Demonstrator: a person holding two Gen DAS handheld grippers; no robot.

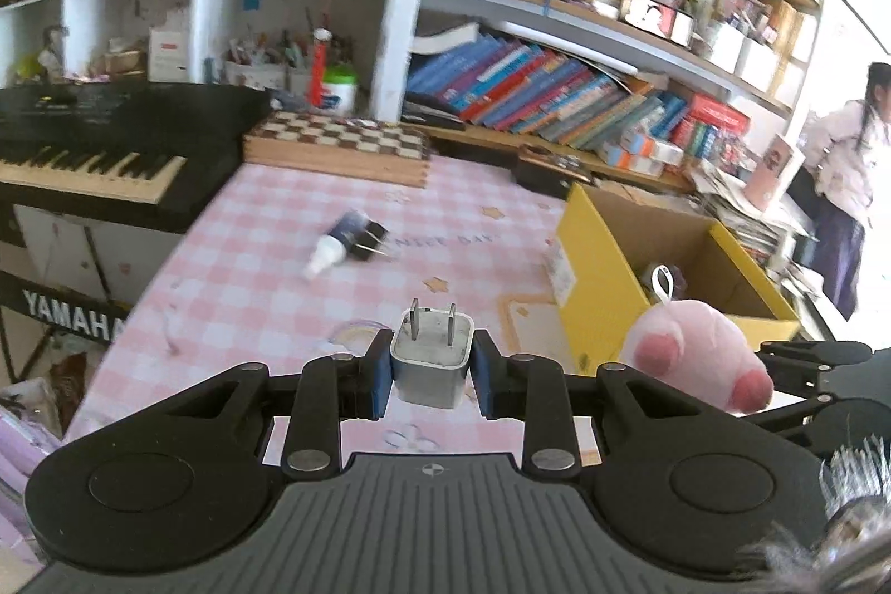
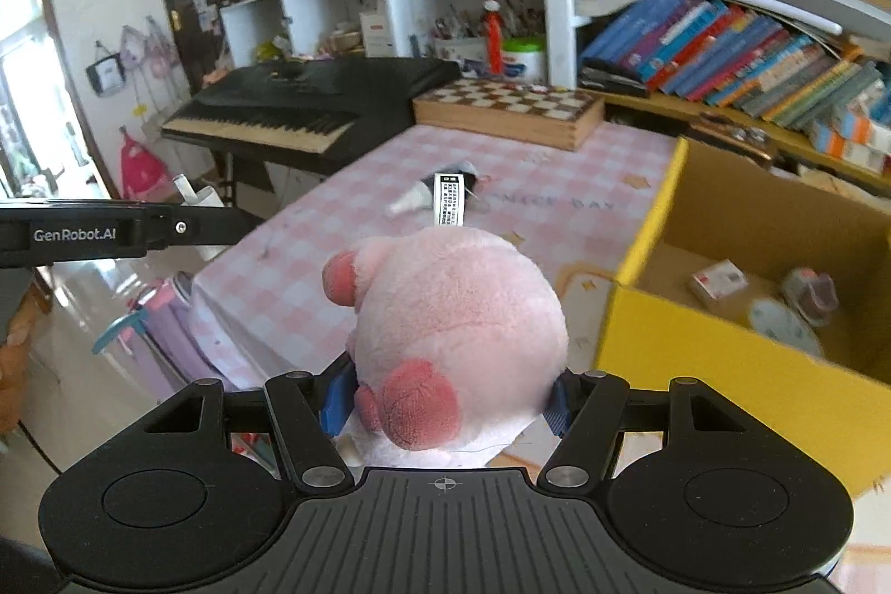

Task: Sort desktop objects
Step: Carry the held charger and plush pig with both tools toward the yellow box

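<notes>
My left gripper (image 1: 430,368) is shut on a white wall charger plug (image 1: 431,360), prongs pointing forward, held above the pink checked tablecloth (image 1: 267,260). My right gripper (image 2: 448,399) is shut on a pink plush toy (image 2: 456,321), which also shows at the right of the left wrist view (image 1: 696,354). A yellow cardboard box (image 2: 696,354) stands open on the right of the table (image 1: 590,271) with a few small items inside. A small dark bottle with a white cap (image 1: 339,240) lies on the cloth beside a black binder clip (image 1: 370,240).
A wooden chessboard box (image 1: 339,148) sits at the table's far edge. A black Yamaha keyboard (image 1: 94,160) stands left of the table. Bookshelves (image 1: 557,93) fill the back. A person (image 1: 852,182) stands at the far right. The left gripper's body (image 2: 111,232) shows at the left.
</notes>
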